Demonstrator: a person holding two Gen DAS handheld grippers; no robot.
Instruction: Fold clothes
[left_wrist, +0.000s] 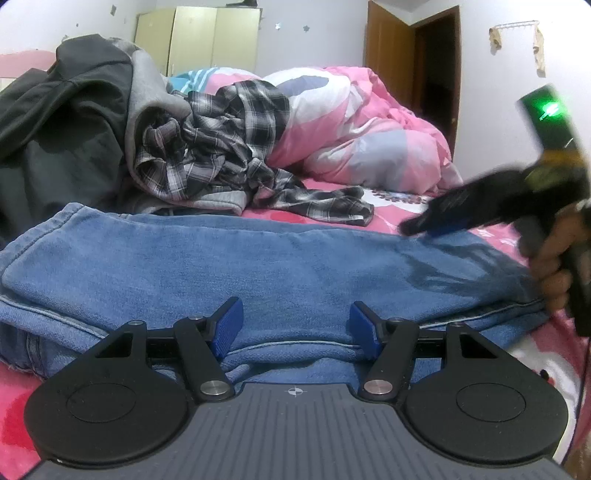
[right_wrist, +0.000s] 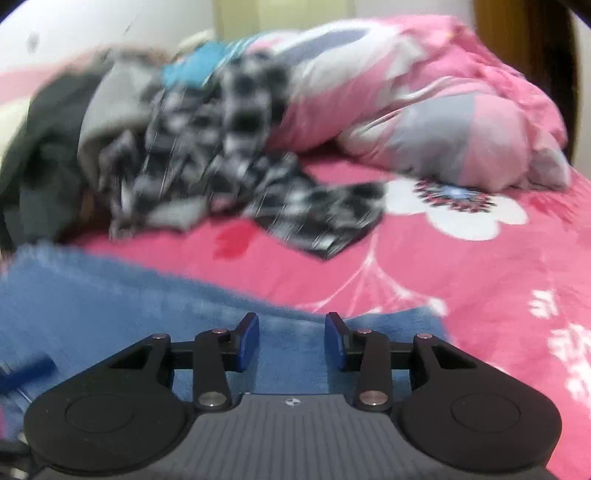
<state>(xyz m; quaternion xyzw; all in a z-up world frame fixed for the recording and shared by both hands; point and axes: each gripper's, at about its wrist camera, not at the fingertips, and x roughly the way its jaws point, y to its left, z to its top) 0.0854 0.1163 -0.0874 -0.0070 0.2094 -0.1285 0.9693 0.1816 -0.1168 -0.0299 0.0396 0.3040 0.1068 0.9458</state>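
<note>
Your left gripper (left_wrist: 297, 325) is spread over the jeans (left_wrist: 258, 258); your right gripper (right_wrist: 291, 339), at 3 o'clock, is spread too, pinching nothing.

A pink quilt (left_wrist: 369, 122) lies bunched on the bed (right_wrist: 461, 266); behind stand a pale wardrobe (left_wrist: 199, 37) and a brown door (left_wrist: 391, 55).

Right gripper (right_wrist: 291, 341), jaws apart w/ nothing between them, above blue denim garment (right_wrist: 110, 306) on pink floral bed sheet (right_wrist: 461, 280). Blurred behind: plaid shirt (right_wrist: 236, 155), grey & dark clothes (right_wrist: 55, 140), bunched pink duvet (right_wrist: 424, 99).
</note>
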